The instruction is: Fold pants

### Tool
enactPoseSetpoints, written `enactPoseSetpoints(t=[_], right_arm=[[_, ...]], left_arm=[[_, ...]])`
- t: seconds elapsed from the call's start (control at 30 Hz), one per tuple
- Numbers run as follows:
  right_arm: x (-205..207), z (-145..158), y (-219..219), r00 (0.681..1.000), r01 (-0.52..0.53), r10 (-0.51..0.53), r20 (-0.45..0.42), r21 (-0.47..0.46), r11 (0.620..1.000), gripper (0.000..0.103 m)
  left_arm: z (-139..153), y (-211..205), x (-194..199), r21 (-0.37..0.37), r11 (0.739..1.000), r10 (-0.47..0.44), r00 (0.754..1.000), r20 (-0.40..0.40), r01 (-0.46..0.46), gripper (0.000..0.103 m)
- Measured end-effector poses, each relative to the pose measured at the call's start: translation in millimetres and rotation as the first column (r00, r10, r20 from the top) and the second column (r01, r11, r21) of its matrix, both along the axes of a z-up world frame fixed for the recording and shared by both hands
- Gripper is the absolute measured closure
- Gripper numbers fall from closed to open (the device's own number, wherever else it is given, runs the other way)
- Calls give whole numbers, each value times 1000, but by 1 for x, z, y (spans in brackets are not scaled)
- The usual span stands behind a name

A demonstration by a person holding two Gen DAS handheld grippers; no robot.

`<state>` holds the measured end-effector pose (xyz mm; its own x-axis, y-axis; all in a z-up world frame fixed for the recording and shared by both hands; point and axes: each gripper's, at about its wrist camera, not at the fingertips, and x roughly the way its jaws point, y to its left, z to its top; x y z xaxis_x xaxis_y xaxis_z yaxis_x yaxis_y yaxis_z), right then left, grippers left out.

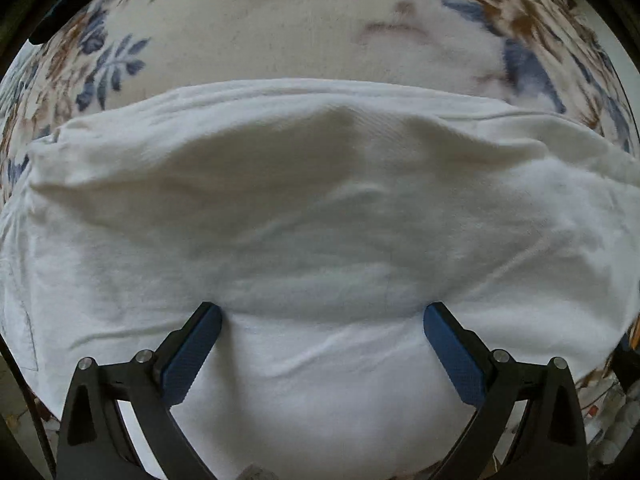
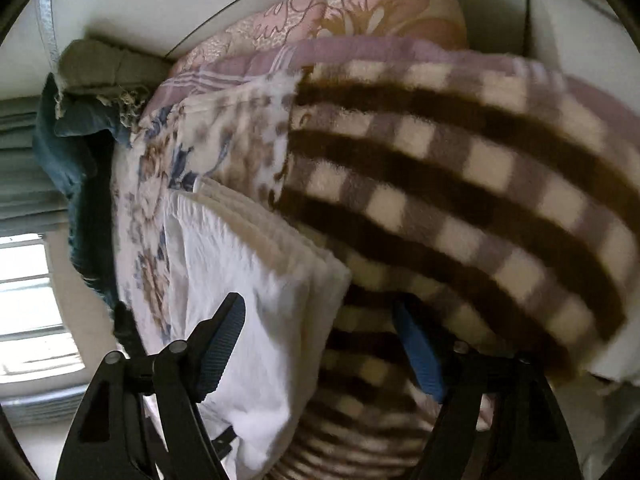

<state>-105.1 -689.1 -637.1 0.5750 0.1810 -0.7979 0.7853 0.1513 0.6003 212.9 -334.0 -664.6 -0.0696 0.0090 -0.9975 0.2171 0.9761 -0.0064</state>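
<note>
The white pants (image 1: 312, 208) lie folded across a floral bedsheet (image 1: 248, 28), filling most of the left wrist view. My left gripper (image 1: 322, 312) is open, its blue-padded fingers (image 1: 192, 352) spread wide and resting on the white cloth with nothing clamped. In the right wrist view the folded white pants (image 2: 248, 280) show stacked layered edges at the centre left. My right gripper (image 2: 320, 312) is open, its left finger over the pants, its right finger (image 2: 416, 356) over a checked blanket.
A brown and cream checked blanket (image 2: 460, 184) is bunched right beside the pants. A purple striped cloth (image 2: 360, 56), a pink floral pillow (image 2: 352, 4) and blue and olive clothes (image 2: 80, 120) lie beyond. A window (image 2: 32, 300) is at the left.
</note>
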Motion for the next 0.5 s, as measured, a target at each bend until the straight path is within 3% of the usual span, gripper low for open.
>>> enactPoseSetpoints(t=[0.1, 0.17, 0.2, 0.37, 0.5], right_arm=[[3, 4, 5, 997, -19, 22, 70, -36, 999, 31], [3, 8, 12, 991, -43, 48, 125, -39, 998, 47], [2, 10, 14, 988, -55, 58, 144, -30, 998, 51], [23, 6, 26, 972, -128, 125, 201, 0, 992, 52], [28, -4, 20, 967, -110, 97, 236, 41, 993, 52]], left_arm=[[0, -3, 1, -9, 1000, 17, 1000, -8, -18, 0], [2, 3, 4, -10, 1000, 17, 1000, -13, -18, 0], [3, 7, 10, -8, 1000, 18, 1000, -16, -18, 0], [2, 5, 19, 7, 999, 35, 999, -28, -35, 0], [-14, 7, 31, -5, 999, 45, 999, -20, -45, 0]])
